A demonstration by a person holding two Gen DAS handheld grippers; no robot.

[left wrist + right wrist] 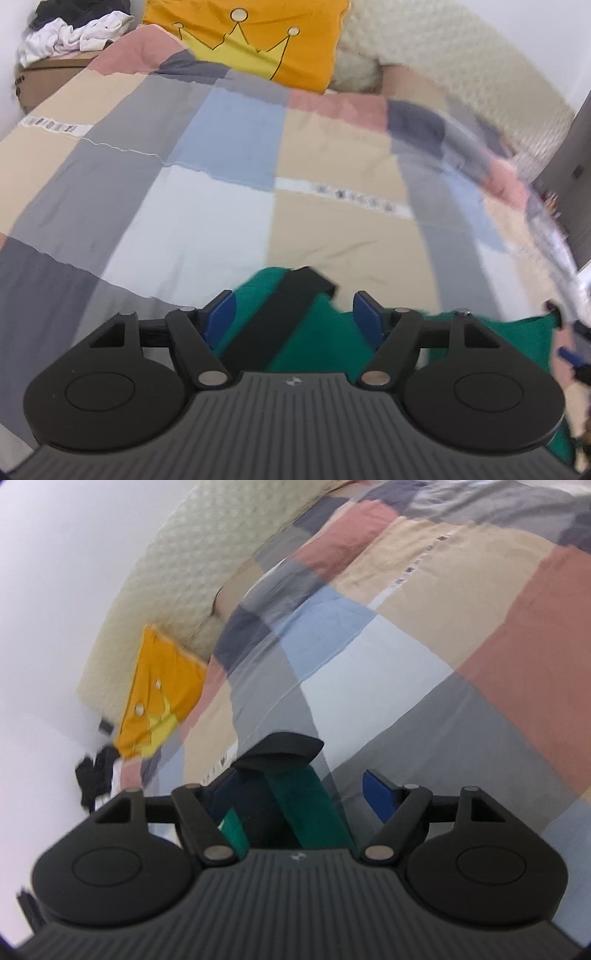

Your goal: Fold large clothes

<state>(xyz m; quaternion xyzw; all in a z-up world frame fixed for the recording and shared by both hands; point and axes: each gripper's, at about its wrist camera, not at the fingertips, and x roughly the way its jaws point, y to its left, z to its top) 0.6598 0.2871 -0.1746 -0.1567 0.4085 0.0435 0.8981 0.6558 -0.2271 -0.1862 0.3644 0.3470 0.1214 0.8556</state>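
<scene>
A green garment with a black band [325, 332] lies at the near edge of the bed, under and between my left gripper's [299, 314] blue pads. The left jaws stand wide apart with the cloth lying loose between them. In the right wrist view the same green and black garment [295, 797] rises between my right gripper's [299, 794] pads, a black edge sticking up in front. The right jaws also stand wide apart; the left pad is partly hidden by cloth. The right gripper shows at the left wrist view's right edge [569, 354].
A patchwork quilt [229, 177] in grey, beige, blue and pink covers the bed. An orange cushion with a crown [251, 40] and a cream pillow [443, 62] lie at the head. Crumpled white and dark clothes [74, 29] sit on a brown box at the far left. A white wall [55, 590] is beside the bed.
</scene>
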